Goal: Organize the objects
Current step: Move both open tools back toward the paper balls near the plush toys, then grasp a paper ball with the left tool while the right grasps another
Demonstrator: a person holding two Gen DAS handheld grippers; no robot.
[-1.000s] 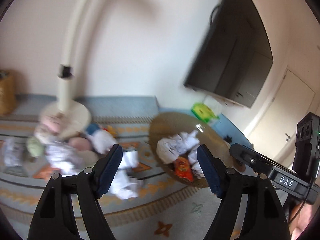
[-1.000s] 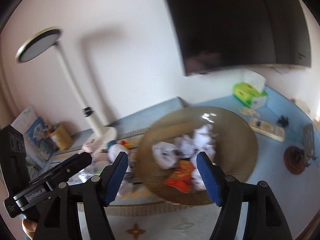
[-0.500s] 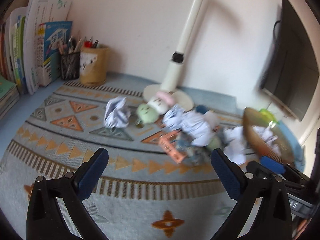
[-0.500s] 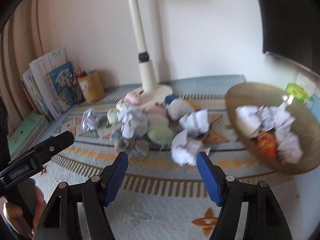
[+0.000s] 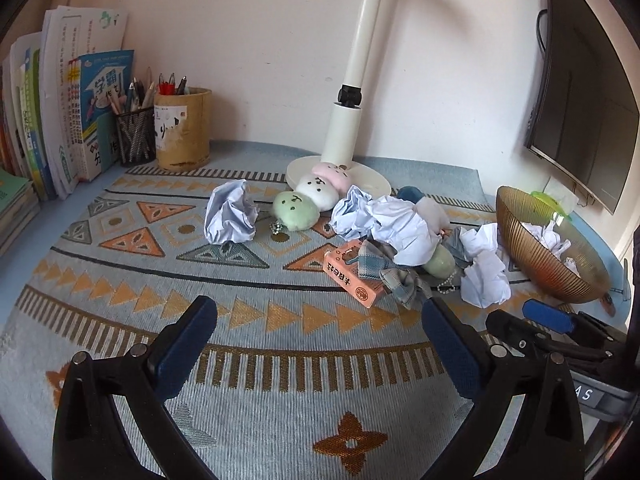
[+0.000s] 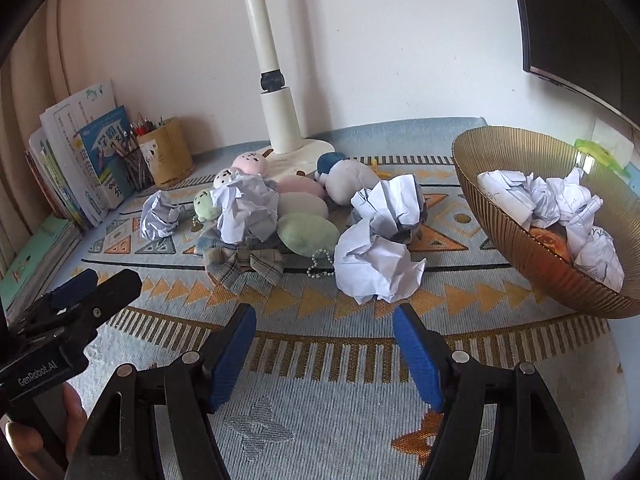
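On the patterned mat (image 5: 280, 380) lies a heap of crumpled paper balls (image 5: 230, 216) (image 6: 376, 268), round plush toys (image 5: 296, 210) (image 6: 308, 234), an orange box (image 5: 352, 276) and a plaid cloth bow (image 6: 240, 264). An amber ribbed bowl (image 6: 520, 248) at the right holds more crumpled paper and an orange packet. My left gripper (image 5: 316, 320) hangs wide open over bare mat, short of the orange box. My right gripper (image 6: 324, 320) is open too, nothing between its fingers, just short of the nearest paper ball. Each gripper shows at the edge of the other's view.
A white lamp post and base (image 5: 340, 140) stand behind the heap. Pen cups (image 5: 184, 128) and upright books (image 5: 60, 120) fill the back left corner. A dark monitor (image 5: 580, 100) hangs at the right. A hand (image 6: 40, 432) holds the left gripper's handle.
Both views have dropped from the wall and monitor down to the mat and swung left from the bowl toward the heap. The left jaws have spread wider; the right jaws keep their gap.
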